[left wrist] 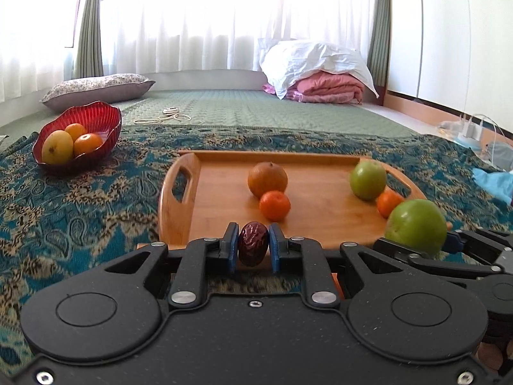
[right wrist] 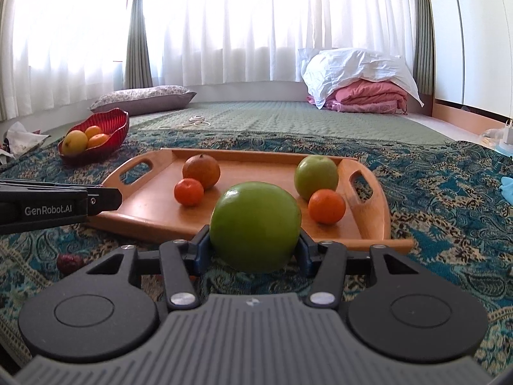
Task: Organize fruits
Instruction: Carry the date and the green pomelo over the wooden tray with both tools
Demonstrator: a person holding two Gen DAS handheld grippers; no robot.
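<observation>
My left gripper (left wrist: 253, 245) is shut on a dark red date (left wrist: 253, 243), held just before the near edge of the wooden tray (left wrist: 224, 211). My right gripper (right wrist: 255, 247) is shut on a large green apple (right wrist: 255, 226), which also shows at the right of the left wrist view (left wrist: 416, 224). On the tray (right wrist: 160, 208) lie a brownish orange (right wrist: 201, 170), two small tangerines (right wrist: 189, 192) (right wrist: 326, 206) and a second green apple (right wrist: 316, 173). A red glass bowl (right wrist: 112, 125) at the far left holds a yellow mango (right wrist: 74, 141) and oranges. Another date (right wrist: 68, 261) lies on the cloth.
The tray and bowl sit on a teal patterned cloth (right wrist: 449, 199) over a green mat. A flowered pillow (right wrist: 144, 96) and folded pink bedding with a white pillow (right wrist: 362, 93) lie at the back. A white cord (right wrist: 192, 121) lies on the mat. The left gripper's body (right wrist: 57, 207) reaches in from the left.
</observation>
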